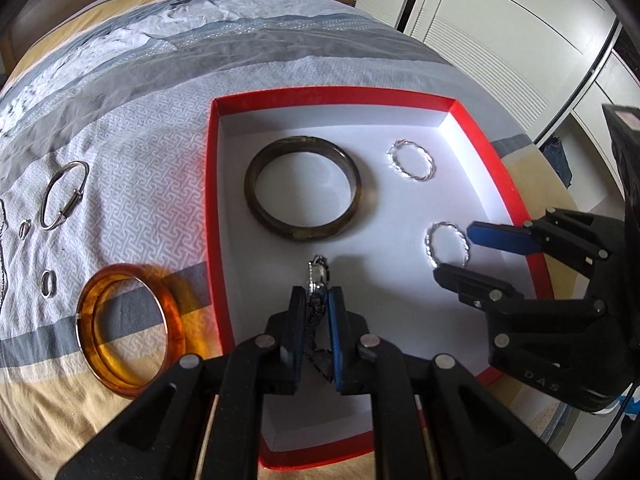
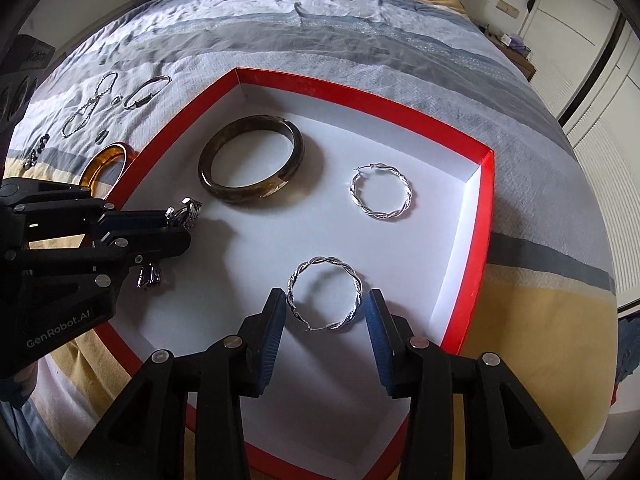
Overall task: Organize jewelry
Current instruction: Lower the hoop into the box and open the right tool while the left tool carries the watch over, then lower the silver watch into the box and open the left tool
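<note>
A red box (image 1: 212, 184) with a white floor lies on the bed; it also shows in the right wrist view (image 2: 486, 200). In it lie a dark bangle (image 1: 256, 204) (image 2: 208, 164) and two twisted silver hoops (image 1: 412, 160) (image 2: 380, 190). My left gripper (image 1: 316, 300) (image 2: 182, 222) is shut on a silver link bracelet (image 1: 318, 276) (image 2: 184, 210), held over the box floor. My right gripper (image 2: 325, 300) (image 1: 460, 250) is open around the nearer hoop (image 2: 324, 296) (image 1: 446, 242), one finger on each side.
On the bedspread left of the box lie an amber bangle (image 1: 128, 328) (image 2: 106, 158), a silver cuff bracelet (image 1: 64, 194) (image 2: 146, 90), two small rings (image 1: 49, 282), and a chain (image 2: 86, 108). White wardrobe doors (image 1: 500, 20) stand beyond the bed.
</note>
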The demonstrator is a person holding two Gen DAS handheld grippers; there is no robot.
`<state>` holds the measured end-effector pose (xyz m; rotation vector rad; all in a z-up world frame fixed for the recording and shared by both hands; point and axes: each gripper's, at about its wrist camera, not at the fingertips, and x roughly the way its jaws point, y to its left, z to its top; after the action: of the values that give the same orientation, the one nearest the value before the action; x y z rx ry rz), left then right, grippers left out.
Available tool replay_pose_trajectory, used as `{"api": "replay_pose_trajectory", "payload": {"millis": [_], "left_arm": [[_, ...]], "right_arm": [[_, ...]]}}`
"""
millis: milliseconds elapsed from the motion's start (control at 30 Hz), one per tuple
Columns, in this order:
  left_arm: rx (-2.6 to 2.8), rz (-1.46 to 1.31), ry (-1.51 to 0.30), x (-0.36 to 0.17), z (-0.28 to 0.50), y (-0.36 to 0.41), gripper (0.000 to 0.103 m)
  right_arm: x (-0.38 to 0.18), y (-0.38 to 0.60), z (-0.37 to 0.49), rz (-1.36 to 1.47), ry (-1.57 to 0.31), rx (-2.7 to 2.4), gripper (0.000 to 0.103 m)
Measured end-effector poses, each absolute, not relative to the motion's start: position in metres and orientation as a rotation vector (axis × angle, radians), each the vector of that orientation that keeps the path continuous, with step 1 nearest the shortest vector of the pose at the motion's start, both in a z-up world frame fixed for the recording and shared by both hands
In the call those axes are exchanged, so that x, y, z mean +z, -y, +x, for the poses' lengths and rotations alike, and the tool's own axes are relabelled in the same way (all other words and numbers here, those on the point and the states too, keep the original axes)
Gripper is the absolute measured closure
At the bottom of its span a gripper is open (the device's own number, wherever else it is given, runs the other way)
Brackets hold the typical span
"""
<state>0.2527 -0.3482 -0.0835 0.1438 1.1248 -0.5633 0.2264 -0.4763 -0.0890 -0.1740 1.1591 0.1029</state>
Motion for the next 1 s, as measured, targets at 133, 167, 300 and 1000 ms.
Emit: {"api": "replay_pose_trajectory", "payload": {"millis": [133,167,300,1000], "left_arm": [[-0.574,0.115,-1.123,-0.071,0.25,0.342,0.076],[-0.573,0.118,-1.109,-0.065,0.248,0.339,0.074],[-0.576,0.113,-1.051,-0.028,0.235,0.32,0.074],[-0.289,0.068,-0.668,0.167,0.107,0.096,0.074]], "right_arm": [[-0.082,0.48,0.215,-0.153,-1.15,0.088,0.059],[-0.079,0.48,0.212,-0.149,-1.145,0.086,0.059],[-0.055,0.479,0.191,-0.143,-1.105,0.07,0.059],[0.108,0.395,0.063,-0.021,-0.792,0.09,0.052]]}}
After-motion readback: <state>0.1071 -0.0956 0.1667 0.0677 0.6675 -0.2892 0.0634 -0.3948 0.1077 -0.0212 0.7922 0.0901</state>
